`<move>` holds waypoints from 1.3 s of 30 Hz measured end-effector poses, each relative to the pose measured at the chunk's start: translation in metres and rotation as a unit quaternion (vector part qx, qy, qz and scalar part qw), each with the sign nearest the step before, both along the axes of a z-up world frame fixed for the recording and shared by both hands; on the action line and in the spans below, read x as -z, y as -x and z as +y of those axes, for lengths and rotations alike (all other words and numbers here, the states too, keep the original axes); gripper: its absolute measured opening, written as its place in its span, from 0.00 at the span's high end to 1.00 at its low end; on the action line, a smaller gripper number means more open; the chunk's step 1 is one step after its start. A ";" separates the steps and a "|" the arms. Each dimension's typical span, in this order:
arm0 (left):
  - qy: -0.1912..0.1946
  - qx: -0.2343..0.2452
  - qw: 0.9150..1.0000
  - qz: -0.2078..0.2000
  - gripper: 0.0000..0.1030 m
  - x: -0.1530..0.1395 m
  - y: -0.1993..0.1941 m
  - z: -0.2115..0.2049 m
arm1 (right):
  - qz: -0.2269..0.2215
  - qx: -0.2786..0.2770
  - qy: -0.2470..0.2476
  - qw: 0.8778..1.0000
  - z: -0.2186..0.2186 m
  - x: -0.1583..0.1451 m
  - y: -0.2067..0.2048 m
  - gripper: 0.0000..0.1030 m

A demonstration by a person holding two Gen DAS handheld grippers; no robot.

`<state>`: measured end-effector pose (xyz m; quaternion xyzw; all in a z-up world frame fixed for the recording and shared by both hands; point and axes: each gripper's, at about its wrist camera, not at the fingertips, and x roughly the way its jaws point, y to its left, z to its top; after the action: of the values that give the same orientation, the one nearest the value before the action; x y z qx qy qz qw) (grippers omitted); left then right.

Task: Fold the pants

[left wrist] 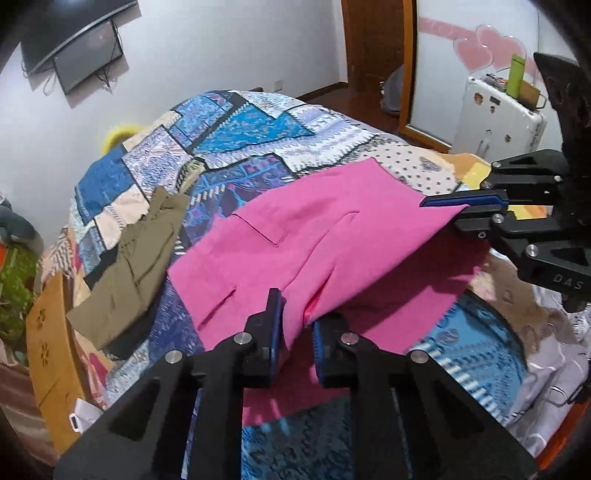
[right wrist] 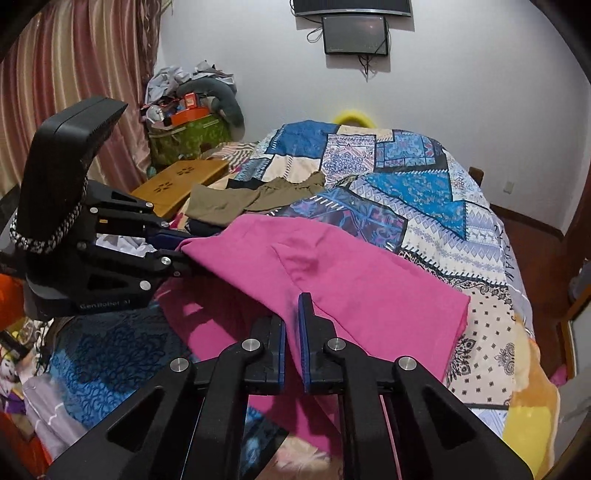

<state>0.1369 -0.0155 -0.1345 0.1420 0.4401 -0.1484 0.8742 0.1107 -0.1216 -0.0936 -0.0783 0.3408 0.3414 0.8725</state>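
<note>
Now both tongs clenched on pink pants (left wrist: 325, 251) (right wrist: 332, 280), near edge lifted off bed (left wrist: 236, 122) (right wrist: 424, 177), far part lying on patchwork quilt. Left tongs (left wrist: 295, 328) (right wrist: 181, 251) pinch one corner of raised edge; right tongs (right wrist: 291, 332) (left wrist: 461, 210) pinch other. Olive-brown garment (left wrist: 129, 273) (right wrist: 251, 199) lies beside pants, toward wooden tray (right wrist: 181, 181) at bed edge.

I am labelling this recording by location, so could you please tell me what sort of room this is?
Most likely a home bedroom: pink pants lie on a bed under a patchwork bedspread, striped curtains hang along one side, and a screen is mounted on the wall.
</note>
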 end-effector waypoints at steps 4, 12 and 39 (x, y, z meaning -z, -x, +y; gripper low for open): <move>0.007 0.008 1.000 0.014 0.85 0.009 0.010 -0.004 | 0.007 -0.003 0.008 1.000 -0.003 0.007 0.011 0.95; 0.040 -0.008 0.998 0.053 0.78 0.030 0.022 0.003 | 0.060 0.006 0.019 0.998 -0.005 0.034 0.024 0.92; 0.113 -0.087 0.987 0.071 0.50 0.030 -0.021 0.023 | 0.129 0.049 -0.035 0.990 -0.001 0.049 -0.012 0.62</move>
<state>0.1583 0.0070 -0.1641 -0.0077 0.4920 -0.1309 0.8607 0.1228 -0.1222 -0.1428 0.0134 0.4417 0.3167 0.8393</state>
